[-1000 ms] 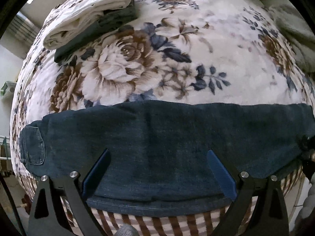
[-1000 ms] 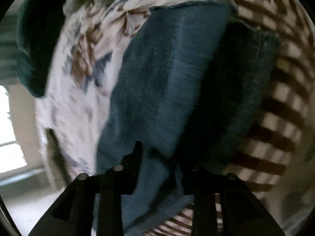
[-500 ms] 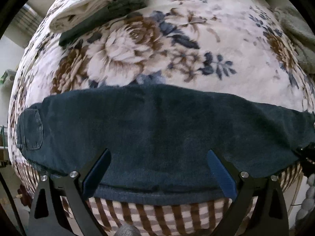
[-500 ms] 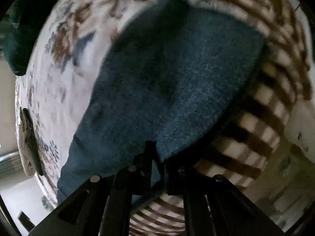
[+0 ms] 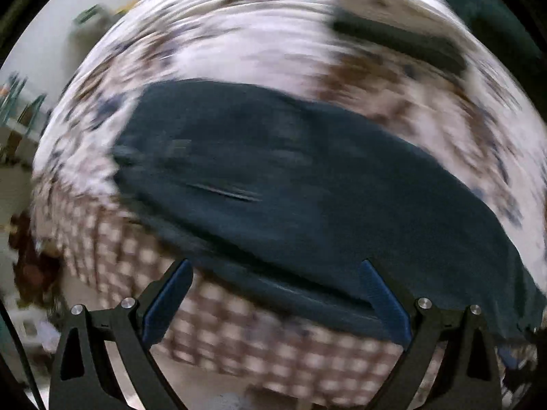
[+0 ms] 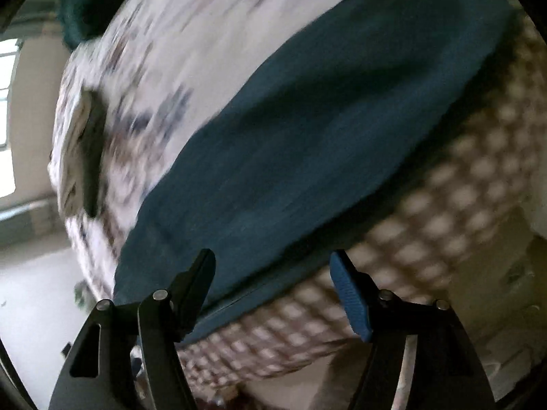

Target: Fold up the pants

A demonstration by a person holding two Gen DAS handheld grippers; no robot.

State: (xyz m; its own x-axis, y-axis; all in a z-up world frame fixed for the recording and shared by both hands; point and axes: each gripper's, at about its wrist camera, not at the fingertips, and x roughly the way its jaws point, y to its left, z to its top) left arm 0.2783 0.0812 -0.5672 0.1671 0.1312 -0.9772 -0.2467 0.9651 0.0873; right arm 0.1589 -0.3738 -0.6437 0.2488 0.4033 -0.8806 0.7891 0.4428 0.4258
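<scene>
The dark blue pants (image 5: 307, 184) lie spread flat along the near edge of the bed, on the floral blanket (image 5: 259, 48), their lower hem right by the brown-and-white checked sheet (image 5: 239, 335) that hangs over the side. Your left claw (image 5: 277, 300) hovers over that near hem, fingers spread wide, nothing between them. Your right claw (image 6: 273, 287) is parted too, and empty, poised at the pants' (image 6: 324, 130) near edge. Both views are smeared with motion blur. Farther back on the blanket sits a pile of folded clothes (image 5: 400, 41), well apart from the pants.
</scene>
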